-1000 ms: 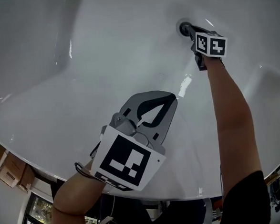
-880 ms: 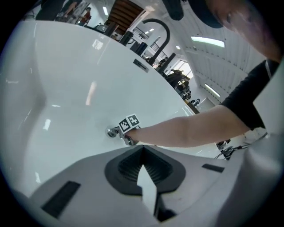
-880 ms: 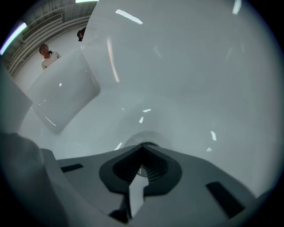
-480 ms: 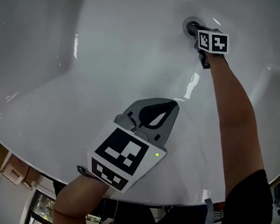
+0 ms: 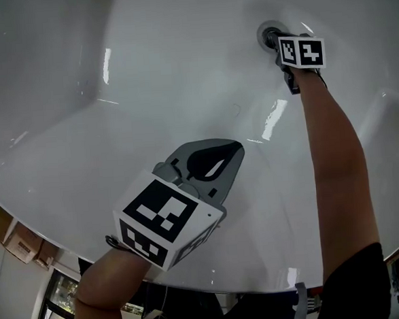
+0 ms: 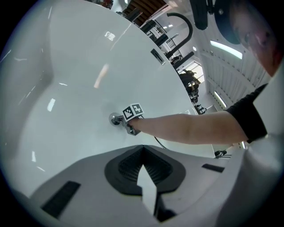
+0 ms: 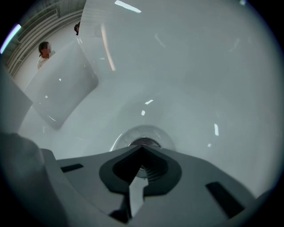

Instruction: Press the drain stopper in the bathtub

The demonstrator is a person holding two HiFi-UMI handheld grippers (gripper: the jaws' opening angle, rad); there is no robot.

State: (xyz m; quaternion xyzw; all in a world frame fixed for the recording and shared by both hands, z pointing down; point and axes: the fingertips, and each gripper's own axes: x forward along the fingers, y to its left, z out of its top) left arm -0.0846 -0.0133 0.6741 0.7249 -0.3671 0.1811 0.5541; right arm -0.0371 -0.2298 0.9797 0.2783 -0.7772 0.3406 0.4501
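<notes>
Right claw (image 7: 142,150): jaws together, nothing held, tips on or just above the drain stopper (image 7: 143,141); contact cannot be confirmed. The stopper sits in the floor of the bathtub (image 5: 146,77), at 1 o'clock in the head view. Left claw (image 6: 143,150): jaws together, empty, well apart toward 7 o'clock. Judgement: the stopper is rigid, smooth metal, likely slippery. Press squarely on the cap's centre; no grasp required.

Head view looks steeply down into the bathtub (image 5: 114,113); right gripper view sits right over the drain stopper (image 7: 142,141), and left gripper view catches that same stopper from farther back.
</notes>
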